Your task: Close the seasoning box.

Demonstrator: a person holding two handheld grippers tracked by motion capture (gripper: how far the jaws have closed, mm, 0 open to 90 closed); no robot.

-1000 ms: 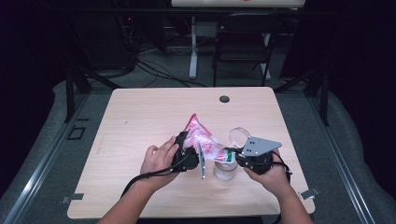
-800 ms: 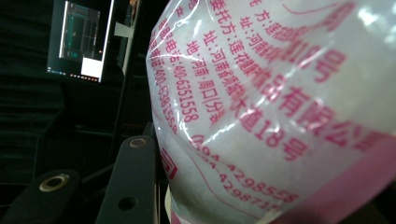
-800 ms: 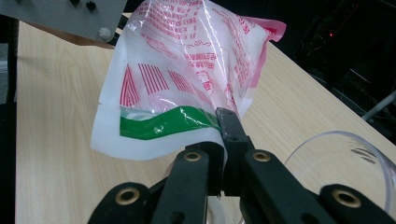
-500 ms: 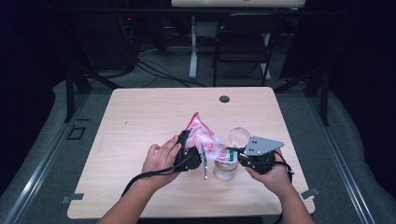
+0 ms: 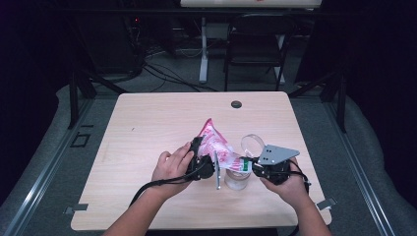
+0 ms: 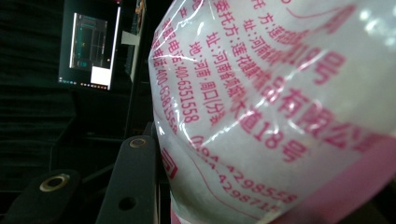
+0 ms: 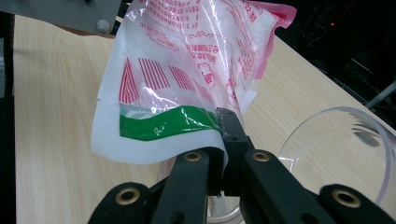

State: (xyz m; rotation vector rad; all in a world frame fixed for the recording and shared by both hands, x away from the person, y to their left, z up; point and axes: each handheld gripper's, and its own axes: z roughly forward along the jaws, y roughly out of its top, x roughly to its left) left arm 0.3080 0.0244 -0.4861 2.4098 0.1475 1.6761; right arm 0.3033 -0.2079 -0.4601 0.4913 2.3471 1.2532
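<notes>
A pink-and-white printed plastic bag (image 5: pixel 215 141) is held up over the table between both grippers. My left gripper (image 5: pixel 205 150) clamps its bulging body; in the left gripper view the bag (image 6: pixel 280 116) presses against one black finger (image 6: pixel 133 182) and hides the other. My right gripper (image 5: pixel 247 164) is shut on the bag's lower edge, pinching it by the green strip (image 7: pixel 163 122) with jaws (image 7: pixel 226 126) closed tight. A clear jar (image 5: pixel 236 180) stands on the table right below that edge.
A second clear round container (image 5: pixel 252 142) lies just behind the right gripper, its rim (image 7: pixel 336 149) close to the jaws. The wooden table (image 5: pixel 147 123) has a black grommet (image 5: pixel 236 104) at its far edge. A chair (image 5: pixel 255 44) stands beyond.
</notes>
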